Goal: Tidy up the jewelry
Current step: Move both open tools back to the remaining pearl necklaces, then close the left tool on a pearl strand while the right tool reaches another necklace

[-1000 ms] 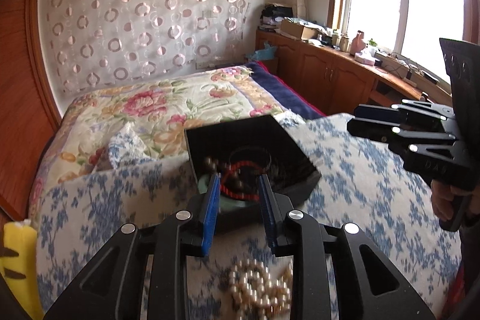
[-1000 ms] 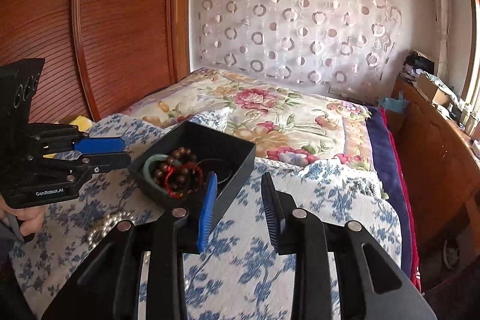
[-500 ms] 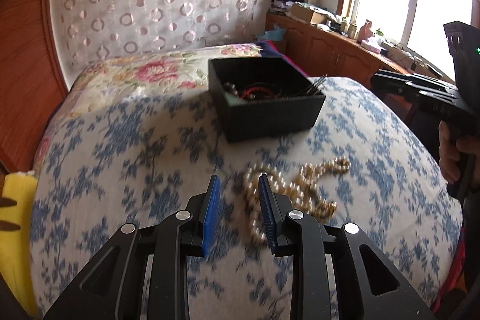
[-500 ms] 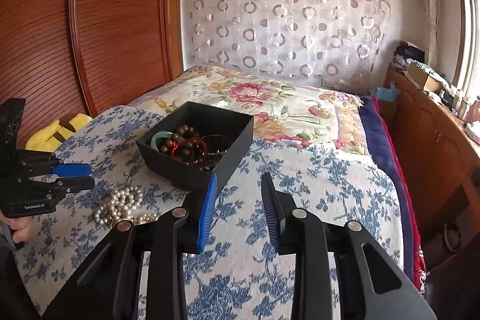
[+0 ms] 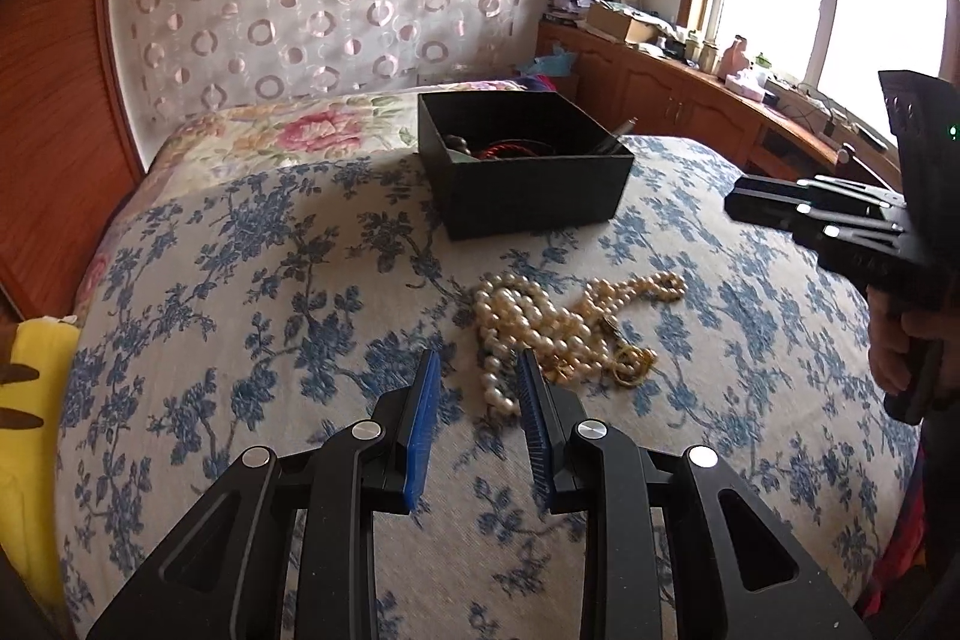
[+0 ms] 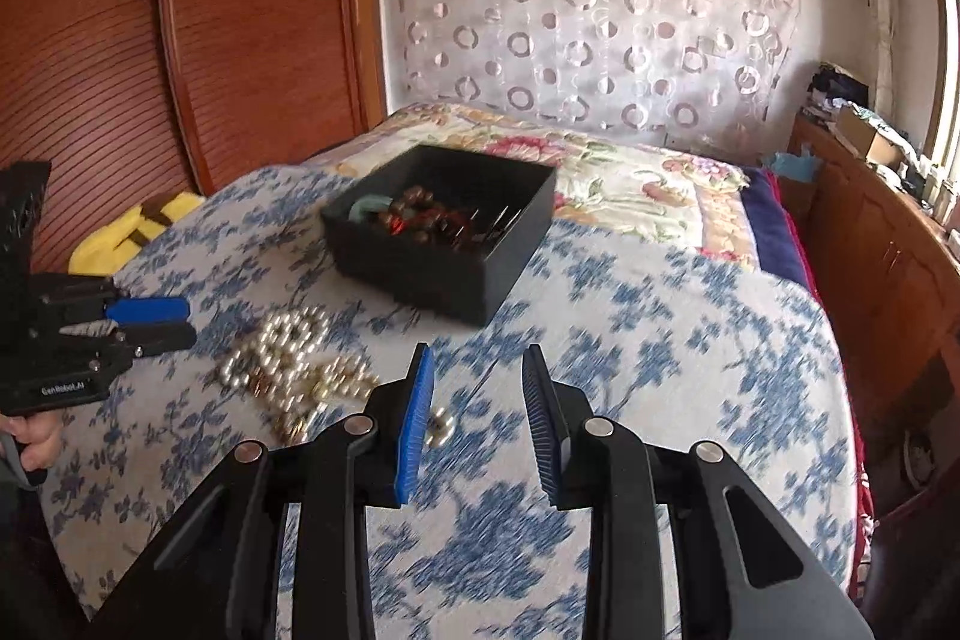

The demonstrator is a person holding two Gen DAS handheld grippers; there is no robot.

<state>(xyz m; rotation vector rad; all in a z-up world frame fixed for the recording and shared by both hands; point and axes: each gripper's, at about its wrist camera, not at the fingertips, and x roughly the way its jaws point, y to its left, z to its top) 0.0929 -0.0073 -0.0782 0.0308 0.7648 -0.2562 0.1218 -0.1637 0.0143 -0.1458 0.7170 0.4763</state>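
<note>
Both tools, left tool (image 5: pixel 477 370) and right tool (image 6: pixel 474 367), hover with jaws apart and empty over the blue-flowered bedspread (image 5: pixel 240 340), where a tangled cream pearl necklace (image 5: pixel 540 316) waits unsorted near the partly filled black rectangular box (image 5: pixel 528 184).

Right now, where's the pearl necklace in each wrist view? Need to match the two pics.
Left wrist view: pearl necklace lies centre frame on the blue floral cover, just beyond the left hand-held gripper, nearer than the black box.
Right wrist view: it is lower left, between the left hand-held gripper at the frame edge and the right hand-held gripper.
Shared landmark: the black box behind the necklace.
</note>
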